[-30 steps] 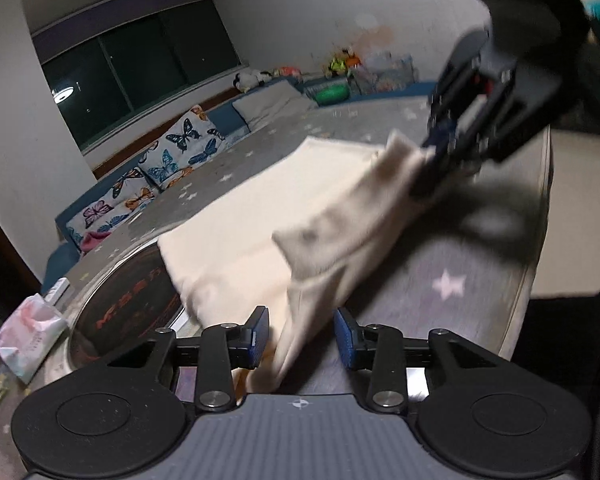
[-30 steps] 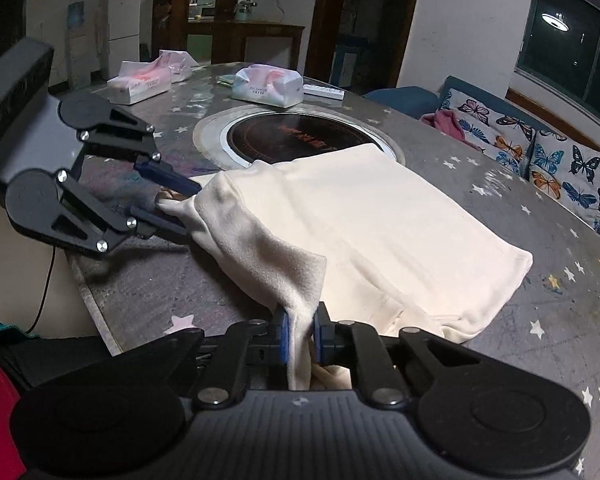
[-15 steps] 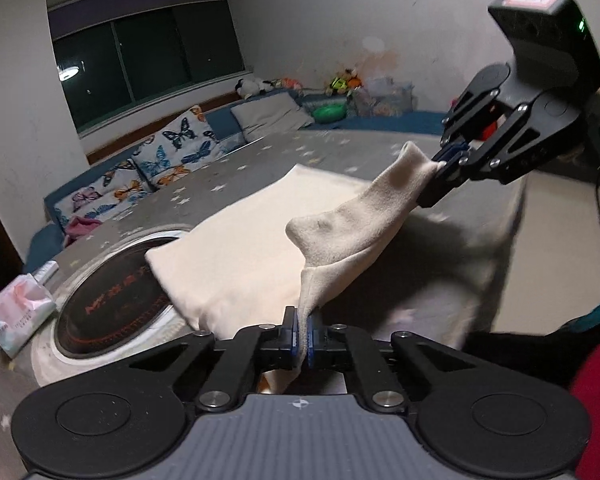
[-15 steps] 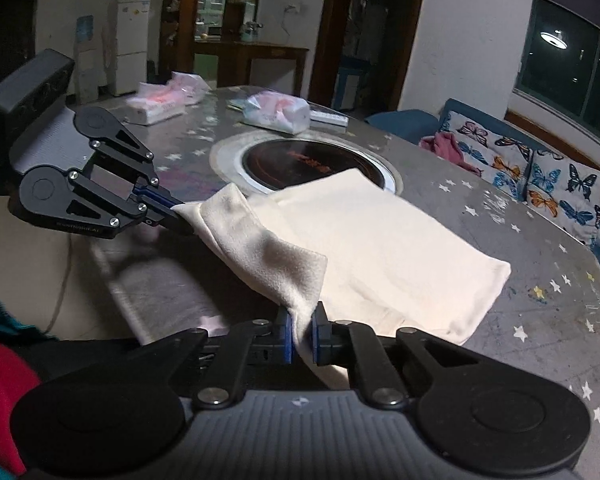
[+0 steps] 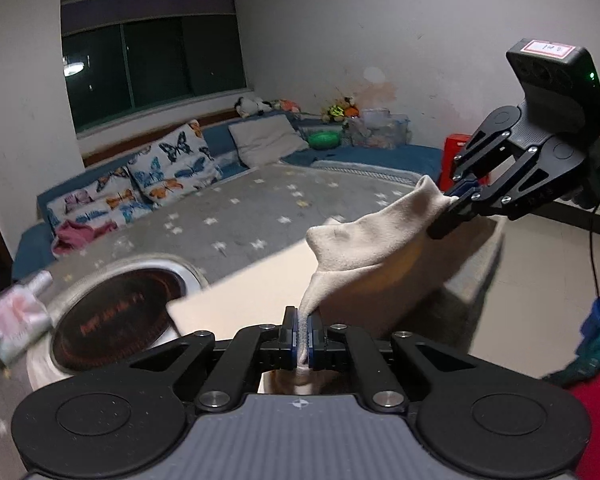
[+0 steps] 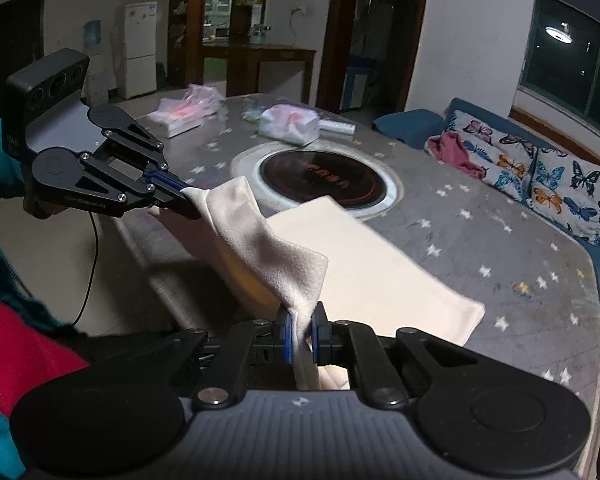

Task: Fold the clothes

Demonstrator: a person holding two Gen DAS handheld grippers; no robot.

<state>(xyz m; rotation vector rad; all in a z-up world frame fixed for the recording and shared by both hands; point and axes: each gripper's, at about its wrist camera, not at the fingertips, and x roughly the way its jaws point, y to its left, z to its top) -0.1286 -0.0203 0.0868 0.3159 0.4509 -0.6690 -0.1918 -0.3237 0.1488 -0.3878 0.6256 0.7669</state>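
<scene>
Looking along the left gripper (image 5: pixel 303 330), both were clamped on the cream garment (image 6: pixel 380 276): right gripper (image 5: pixel 454 206) pinching it upper right, the edge stretched between, the rest lying center frame on the table (image 6: pixel 480 240).

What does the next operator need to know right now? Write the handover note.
Left claw: shut on one near corner of the cream garment.
Right claw: shut on the other near corner.
Garment: near edge lifted off the table and stretched between the claws; far part lies flat beside the round inset cooktop.
Done: both corners gripped and raised.
Left: probably carry the lifted edge over the flat part, lay it down, release, then finish folding.
</scene>
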